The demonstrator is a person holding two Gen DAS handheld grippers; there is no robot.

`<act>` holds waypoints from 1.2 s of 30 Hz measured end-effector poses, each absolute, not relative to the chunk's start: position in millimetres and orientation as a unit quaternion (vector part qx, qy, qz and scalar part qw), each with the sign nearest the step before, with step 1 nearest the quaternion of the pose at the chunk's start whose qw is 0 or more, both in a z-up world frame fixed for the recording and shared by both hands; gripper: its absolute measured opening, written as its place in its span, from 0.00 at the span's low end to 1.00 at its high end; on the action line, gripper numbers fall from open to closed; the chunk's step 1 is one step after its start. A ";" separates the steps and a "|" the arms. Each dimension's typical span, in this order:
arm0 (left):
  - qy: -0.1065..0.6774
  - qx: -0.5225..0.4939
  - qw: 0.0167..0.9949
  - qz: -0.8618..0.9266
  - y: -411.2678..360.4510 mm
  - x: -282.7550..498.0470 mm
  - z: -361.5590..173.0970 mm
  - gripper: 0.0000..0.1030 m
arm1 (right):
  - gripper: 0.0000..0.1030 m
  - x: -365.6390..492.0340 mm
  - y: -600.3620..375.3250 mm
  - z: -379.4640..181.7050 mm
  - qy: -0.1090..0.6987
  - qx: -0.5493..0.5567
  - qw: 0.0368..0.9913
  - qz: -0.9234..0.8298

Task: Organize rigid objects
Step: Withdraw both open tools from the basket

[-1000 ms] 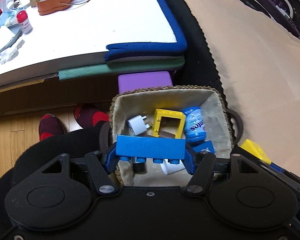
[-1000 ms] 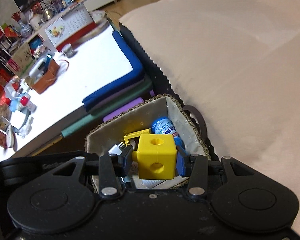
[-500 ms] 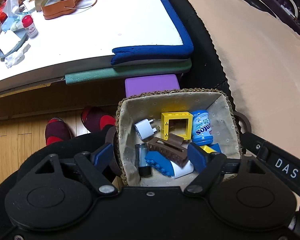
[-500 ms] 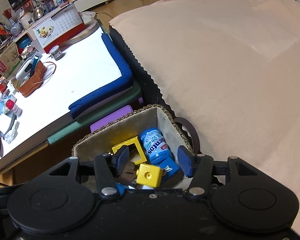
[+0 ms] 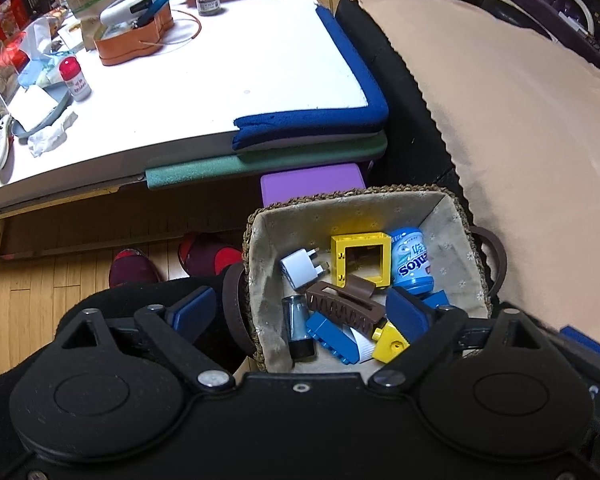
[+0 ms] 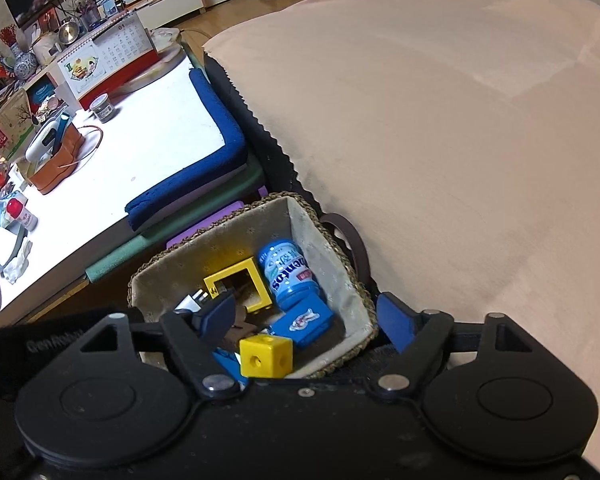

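Both blocks you carried now lie in the woven basket point(image 5: 466, 216): the yellow cube point(image 6: 265, 356) sits loose at its near edge, and the blue brick point(image 5: 332, 334) lies on the basket floor under the brown hair clip point(image 5: 346, 306), its long axis running roughly from ten o'clock to four o'clock in the left wrist view. Around them sit the yellow frame block point(image 5: 360, 258), the blue Mentos bottle point(image 6: 288, 272), a white plug adapter point(image 5: 300, 270) and a small blue box point(image 6: 304, 320). From your right gripper point(image 6: 312, 318) the cube is at about seven o'clock, just below and between the fingers, touching neither pad; the jaws have just been opening and now stand spread, with nothing gripped. Your left gripper point(image 5: 304, 312) is the same: jaws have just been opening, spread wide across the basket's left wall, the brick lying free below them at about five o'clock. Neither hand is closer to fresh work, since no loose item shows on the beige cloth point(image 6: 460, 140) at one o'clock, so I judge you should lift both clear and look for what remains.
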State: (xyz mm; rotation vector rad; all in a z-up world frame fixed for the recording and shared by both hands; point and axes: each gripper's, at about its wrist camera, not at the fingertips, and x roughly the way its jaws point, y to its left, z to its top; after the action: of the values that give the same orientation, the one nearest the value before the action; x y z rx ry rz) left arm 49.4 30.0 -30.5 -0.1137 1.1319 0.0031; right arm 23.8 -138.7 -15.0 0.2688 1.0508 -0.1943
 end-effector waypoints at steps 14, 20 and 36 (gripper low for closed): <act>0.501 -0.083 0.861 -0.015 16.9 21.8 -21.8 0.89 | 1.00 -15.3 -161.8 -9.2 0.483 0.135 0.858 -0.114; 0.494 -0.083 0.865 -0.023 5.8 7.0 -21.0 0.90 | 1.00 -28.2 -169.2 -1.8 0.471 0.125 0.863 -0.134; 0.498 -0.089 0.863 -0.012 1.3 -4.3 -20.9 0.92 | 1.00 -55.3 -193.9 -8.5 0.465 0.149 0.860 -0.147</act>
State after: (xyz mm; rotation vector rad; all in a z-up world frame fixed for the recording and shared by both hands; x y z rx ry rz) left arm -4.3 1.3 -20.9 -0.1858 1.0439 -0.0252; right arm -55.3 -193.9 -8.5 0.3127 0.9759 -0.3077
